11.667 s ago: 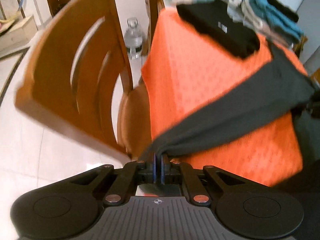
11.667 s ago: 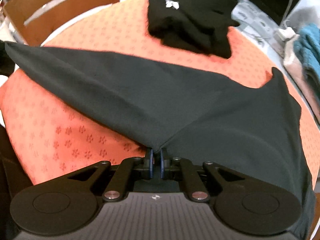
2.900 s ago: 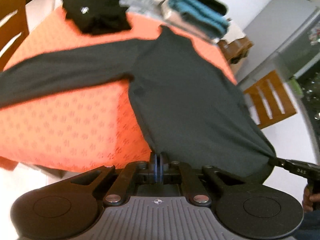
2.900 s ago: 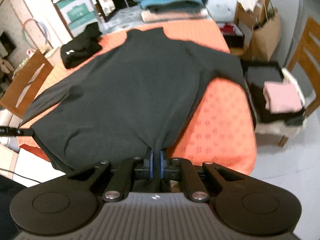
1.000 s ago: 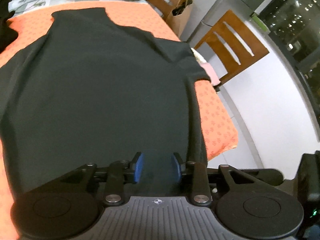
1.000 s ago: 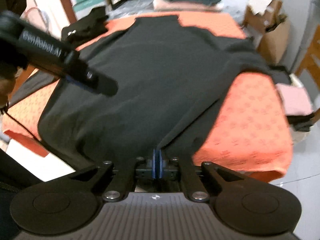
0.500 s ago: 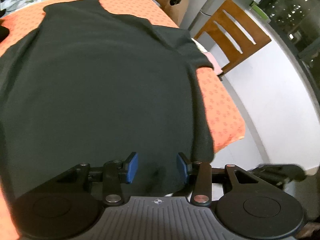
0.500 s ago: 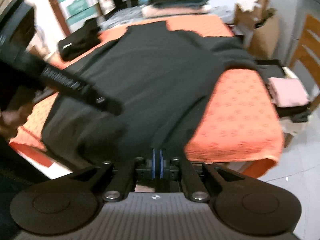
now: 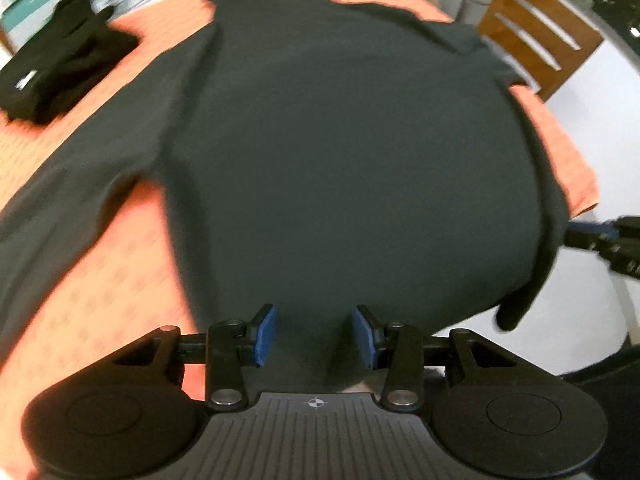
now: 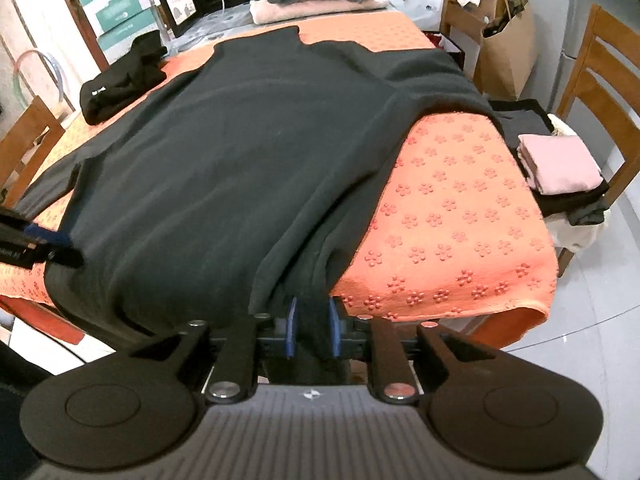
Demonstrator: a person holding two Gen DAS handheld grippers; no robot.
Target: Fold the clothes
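Dark long-sleeve top (image 10: pixel 240 152) lies flat on the orange tablecloth (image 10: pixel 460 216), collar at far end, hem draped off near edge at both grippers, long axis running straight away.

L gripper (image 9: pixel 316 334): jaws apart, hem loose between. R gripper (image 10: pixel 312 332): jaws just opened a little, hem slack between.

R sleeve (image 10: pixel 432 80) hangs off the table side towards a pink folded stack (image 10: pixel 556 162); black folded garment (image 10: pixel 120 76) sits clear, far L.
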